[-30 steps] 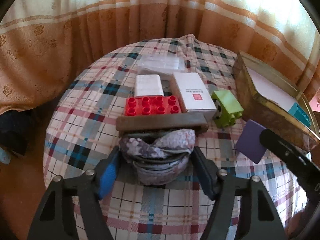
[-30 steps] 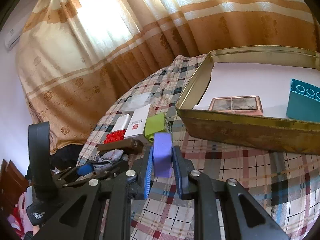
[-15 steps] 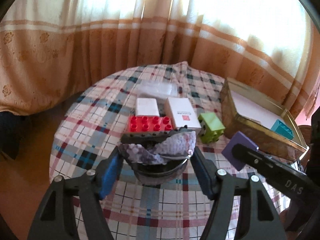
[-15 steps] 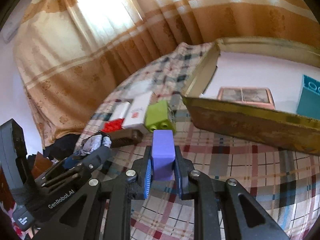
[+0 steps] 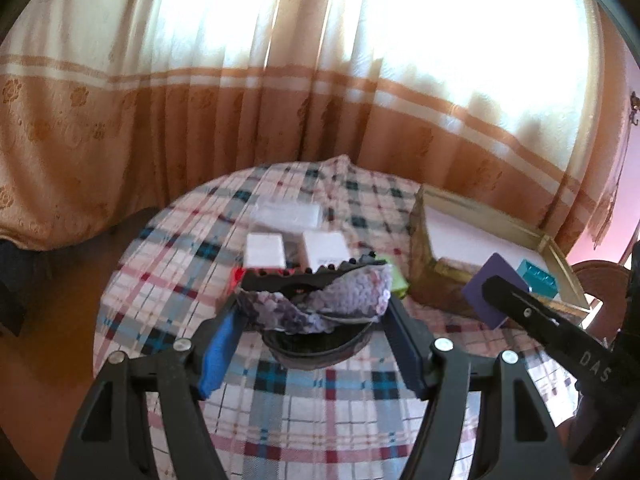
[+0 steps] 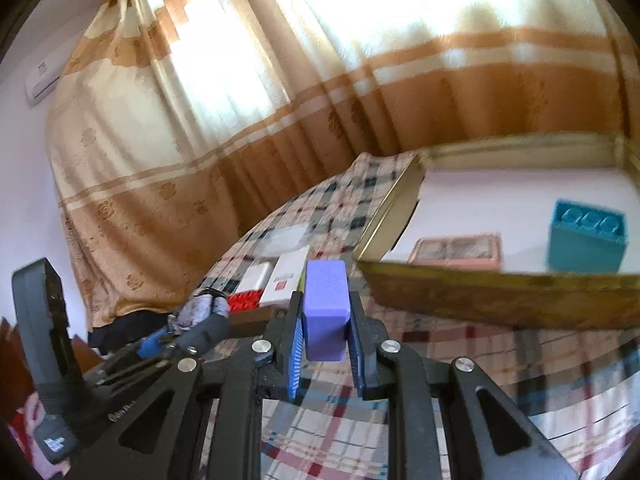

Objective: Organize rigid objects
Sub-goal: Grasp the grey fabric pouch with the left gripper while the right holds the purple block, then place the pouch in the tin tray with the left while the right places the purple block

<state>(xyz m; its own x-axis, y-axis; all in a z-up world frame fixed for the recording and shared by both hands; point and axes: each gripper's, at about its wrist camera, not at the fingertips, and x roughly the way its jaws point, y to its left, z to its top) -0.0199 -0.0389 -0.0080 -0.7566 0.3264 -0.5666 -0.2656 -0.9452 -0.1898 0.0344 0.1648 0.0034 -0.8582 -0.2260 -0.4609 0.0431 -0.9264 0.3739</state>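
My left gripper (image 5: 314, 320) is shut on a purple sequined hair clip (image 5: 320, 300) and holds it above the plaid table (image 5: 168, 280). My right gripper (image 6: 325, 328) is shut on a purple block (image 6: 324, 312), which also shows in the left wrist view (image 5: 490, 292), held above the table beside the gold tin tray (image 6: 500, 296). The tray holds a teal brick (image 6: 586, 240) and a pink flat case (image 6: 456, 250). A red brick (image 6: 245, 300), two white boxes (image 5: 294, 250) and a green brick (image 5: 398, 284) lie on the table.
A clear plastic packet (image 5: 288, 212) lies at the table's far side. Orange and white curtains (image 5: 280, 100) hang behind the table. The tray (image 5: 480, 232) stands at the table's right. An air conditioner (image 6: 44, 78) is on the left wall.
My left gripper has lifted the hair clip off the table and risen. My right gripper has risen with the purple block, closer to the tray's rim.
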